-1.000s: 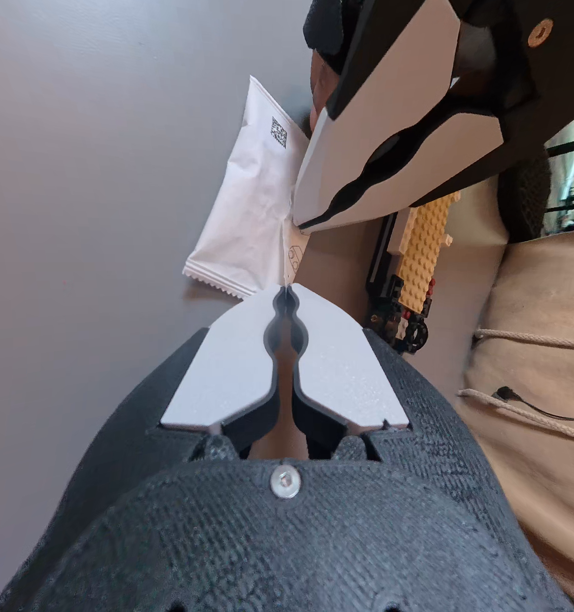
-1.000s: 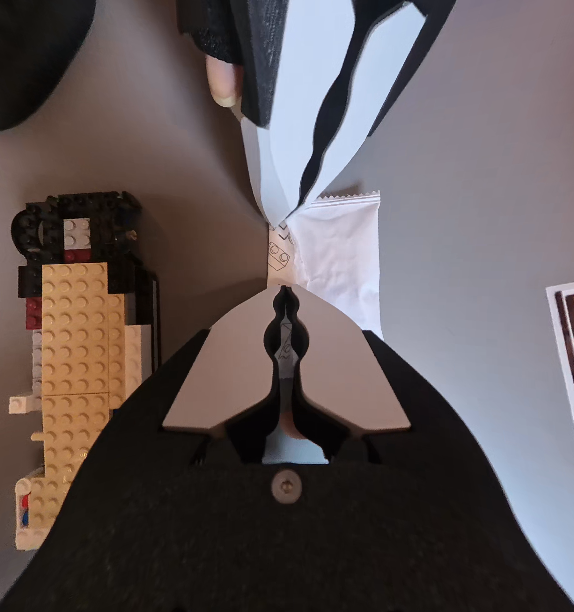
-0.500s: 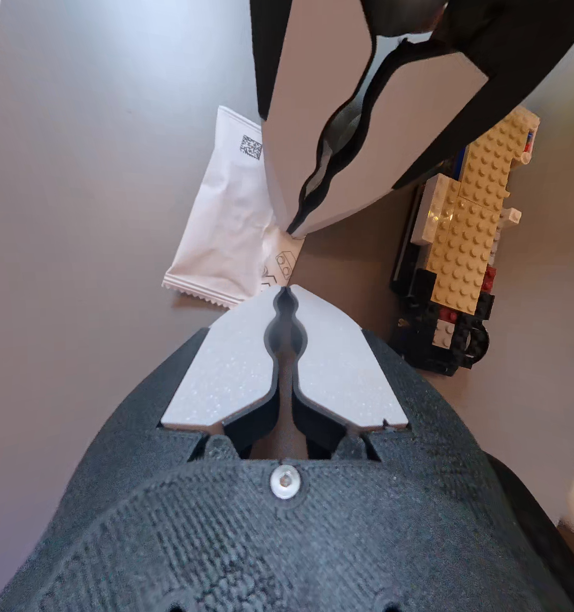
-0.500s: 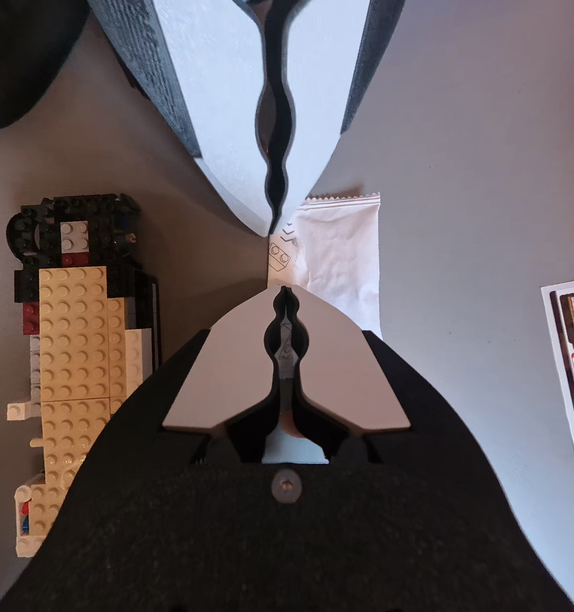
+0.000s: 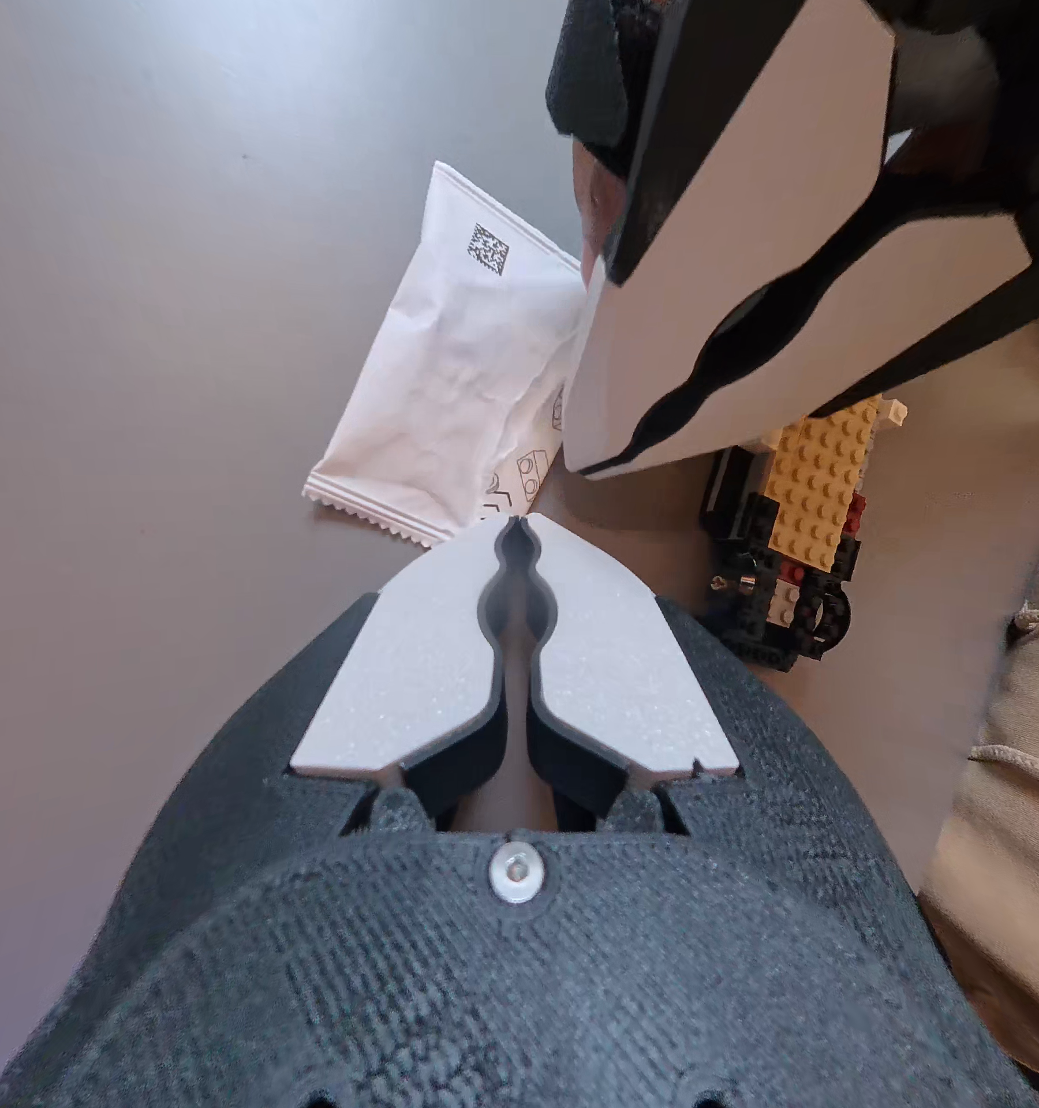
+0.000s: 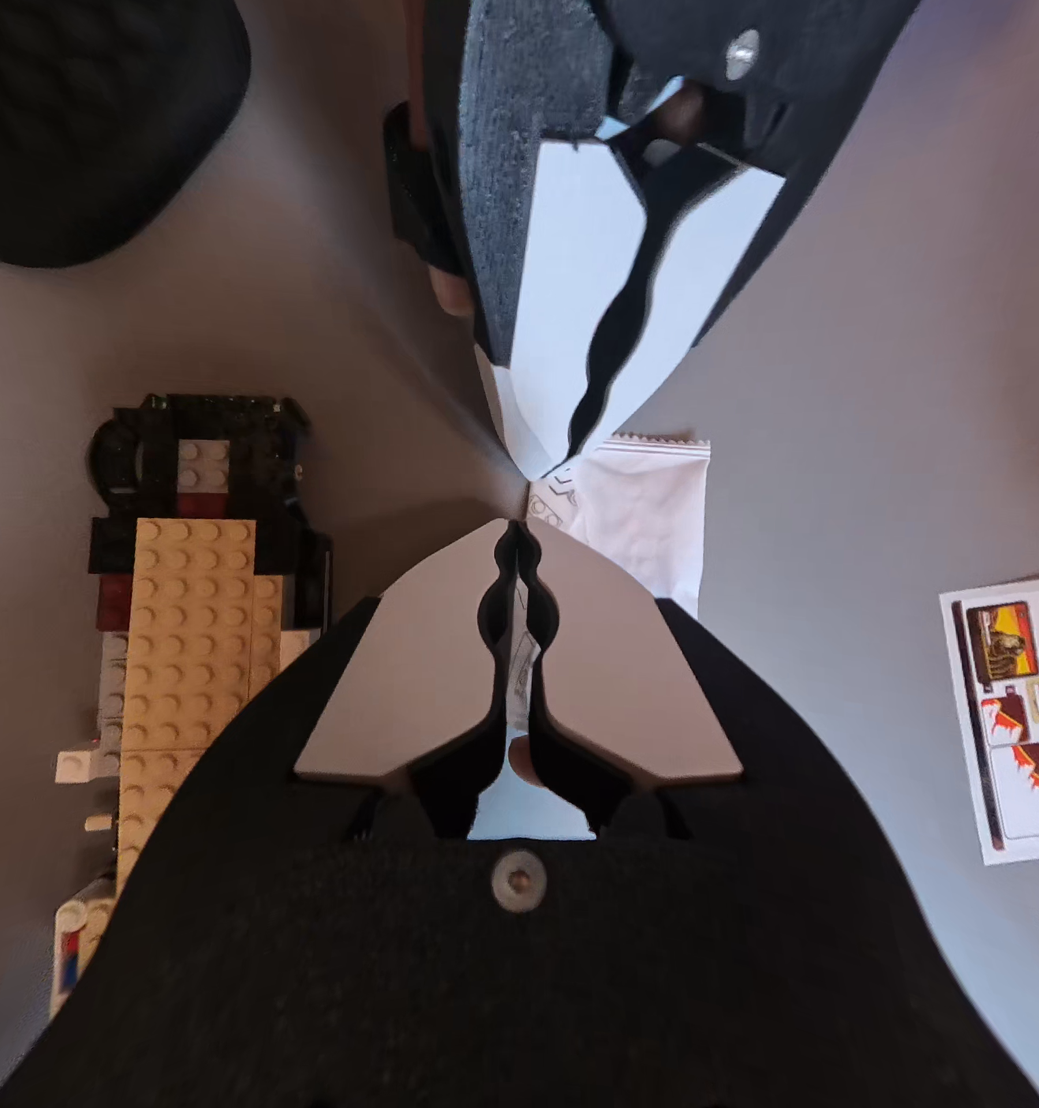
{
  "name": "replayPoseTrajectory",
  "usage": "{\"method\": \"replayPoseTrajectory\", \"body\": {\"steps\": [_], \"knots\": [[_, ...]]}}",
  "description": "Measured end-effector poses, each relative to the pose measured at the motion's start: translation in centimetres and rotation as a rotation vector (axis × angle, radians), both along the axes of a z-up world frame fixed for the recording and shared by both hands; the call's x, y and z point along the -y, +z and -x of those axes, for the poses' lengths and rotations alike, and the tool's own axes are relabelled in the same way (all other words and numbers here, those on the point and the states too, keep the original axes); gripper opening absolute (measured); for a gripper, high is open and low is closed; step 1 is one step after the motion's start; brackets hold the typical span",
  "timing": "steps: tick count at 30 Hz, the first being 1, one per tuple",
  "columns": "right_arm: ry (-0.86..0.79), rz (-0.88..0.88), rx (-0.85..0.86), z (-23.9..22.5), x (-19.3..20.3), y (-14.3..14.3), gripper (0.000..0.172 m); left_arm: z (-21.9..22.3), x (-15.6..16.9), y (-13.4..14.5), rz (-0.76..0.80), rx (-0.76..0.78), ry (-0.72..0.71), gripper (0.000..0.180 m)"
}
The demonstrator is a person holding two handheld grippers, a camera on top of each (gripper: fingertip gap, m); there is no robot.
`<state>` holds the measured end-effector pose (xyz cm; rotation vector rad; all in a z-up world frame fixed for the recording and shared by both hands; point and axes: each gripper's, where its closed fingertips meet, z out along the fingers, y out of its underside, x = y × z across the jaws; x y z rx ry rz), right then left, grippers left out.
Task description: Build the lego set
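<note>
**Both grippers pinch one white bag over a grey surface**

A white paper bag (image 5: 463, 384) is the thing in hand. It is flat and crinkled, with a zigzag crimped seal along one short end, a small black square code near the other end, and thin line drawings of bricks printed along one long edge. Most of it lies over the grey surface (image 5: 145, 300), with the printed edge lifted.

The left gripper (image 5: 518, 520) has its fingers clenched tight, tips meeting at the bag's printed edge close to the zigzag end; the paper seems nipped between them. The right gripper (image 6: 514, 524) is also clenched, with a strip of the bag's printed paper running back between its fingers, so it is grasping that same edge. The two grippers face each other, tips near one another along that edge. A gloved hand (image 6: 445, 240) shows behind the left gripper.

Beside the bag, apart from it, a brick model (image 6: 193, 599) lies on the surface: tan studded plates over black parts, with white, grey and dark red bricks. A sticker sheet (image 6: 1015, 719) lies on the bag's far side, well apart. A black rounded object (image 6: 85, 120) sits in one corner.
</note>
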<state>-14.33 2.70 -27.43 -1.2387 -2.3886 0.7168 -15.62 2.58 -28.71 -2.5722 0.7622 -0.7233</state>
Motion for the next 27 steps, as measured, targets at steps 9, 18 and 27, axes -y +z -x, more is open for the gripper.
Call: {"method": "replayPoseTrajectory", "body": {"steps": [9, 18, 27], "knots": [[-0.002, -0.020, 0.059, 1.0, -0.1, -1.3, 0.000, 0.0, 0.0, 0.0, 0.008, 0.004, -0.001, 0.000], [-0.030, -0.017, 0.097, 0.2, -0.4, -1.4, 0.000, 0.0, 0.1, 0.0, 0.023, 0.028, -0.012, 0.001], [-0.105, -0.020, 0.096, -2.7, -2.9, -1.4, 0.000, 0.0, 0.2, -0.1, 0.033, 0.027, -0.026, 0.000]]}}
